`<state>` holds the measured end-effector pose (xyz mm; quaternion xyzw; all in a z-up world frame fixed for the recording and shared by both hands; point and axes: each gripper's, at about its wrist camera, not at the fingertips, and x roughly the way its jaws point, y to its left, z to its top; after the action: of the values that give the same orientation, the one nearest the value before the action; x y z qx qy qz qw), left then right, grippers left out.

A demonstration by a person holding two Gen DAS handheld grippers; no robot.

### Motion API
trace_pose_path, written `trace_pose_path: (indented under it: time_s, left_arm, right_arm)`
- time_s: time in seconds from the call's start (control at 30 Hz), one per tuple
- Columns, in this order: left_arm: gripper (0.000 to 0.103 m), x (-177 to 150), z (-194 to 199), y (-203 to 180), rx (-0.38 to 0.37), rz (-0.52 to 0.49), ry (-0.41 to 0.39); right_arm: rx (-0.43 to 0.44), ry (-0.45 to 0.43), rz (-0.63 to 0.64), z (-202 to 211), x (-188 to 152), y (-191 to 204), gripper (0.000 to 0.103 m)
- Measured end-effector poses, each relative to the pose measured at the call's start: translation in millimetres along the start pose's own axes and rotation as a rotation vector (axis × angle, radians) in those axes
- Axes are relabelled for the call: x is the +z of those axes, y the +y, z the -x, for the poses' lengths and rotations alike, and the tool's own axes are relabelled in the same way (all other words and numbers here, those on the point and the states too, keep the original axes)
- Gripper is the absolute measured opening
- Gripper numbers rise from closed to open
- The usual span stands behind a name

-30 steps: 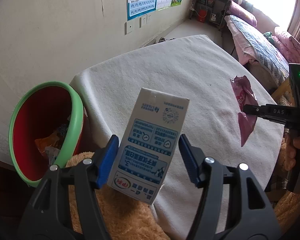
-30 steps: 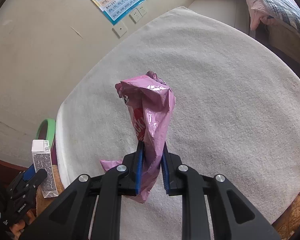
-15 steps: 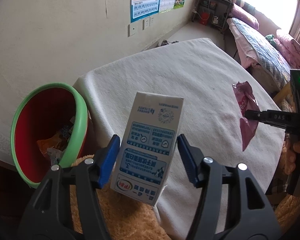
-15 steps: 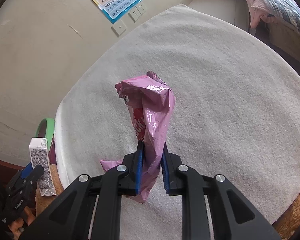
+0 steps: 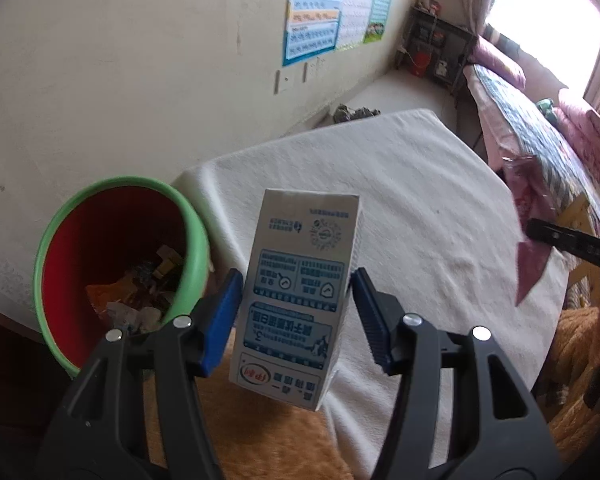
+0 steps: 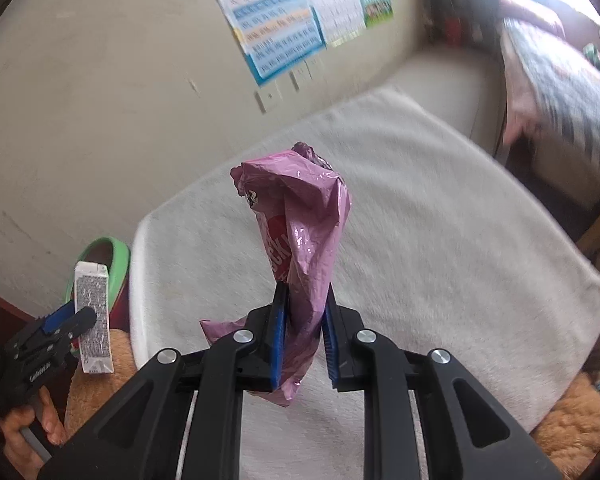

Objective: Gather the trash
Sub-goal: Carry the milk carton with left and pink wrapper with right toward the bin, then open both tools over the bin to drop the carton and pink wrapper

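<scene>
A white and blue milk carton [image 5: 300, 240] hangs upside down in the air, and my left gripper [image 5: 296, 280] is shut on its sides. To its left stands a red bin with a green rim [image 5: 120, 181] that has wrappers inside. From the right wrist view, the carton [image 6: 94, 312] and the left gripper [image 6: 60, 324] sit beside the bin [image 6: 116, 256], off the table's corner. My right gripper [image 6: 304, 308] is shut on a crumpled pink wrapper [image 6: 304, 232], held above the white cloth. The left wrist view shows that wrapper [image 5: 530, 268] at the right edge.
A table under a white cloth [image 5: 400, 184] fills the middle. A tan fluffy rug [image 5: 260, 432] lies below its near edge. A wall with posters [image 5: 316, 28] is behind, and a bed with pink bedding [image 5: 540, 132] lies at the right. A hand [image 6: 28, 436] holds the left gripper's handle.
The right gripper has risen with the pink wrapper, so the table looks farther away. The left gripper has lifted and shifted with the carton, and more of the bin's inside shows.
</scene>
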<state>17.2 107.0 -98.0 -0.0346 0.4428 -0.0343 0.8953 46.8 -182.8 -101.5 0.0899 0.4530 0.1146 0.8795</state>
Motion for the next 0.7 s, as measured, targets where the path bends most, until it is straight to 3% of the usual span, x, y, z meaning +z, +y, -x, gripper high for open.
trace_pose_path:
  time_s: [0.33, 0.5, 0.7]
  left_arm:
    - [0.054, 1, 12, 89, 0.095, 0.147, -0.053]
    - [0.054, 2, 15, 143, 0.162, 0.212, -0.069]
    - [0.054, 1, 10, 181, 0.2, 0.248, -0.06]
  right_arm:
    - [0.047, -0.025, 0.204, -1, 12, 112, 0.017]
    - [0.113, -0.015, 0.296, -18, 16, 175, 0.017]
    - [0.172, 0.02, 0.399, -45, 15, 243, 0.017]
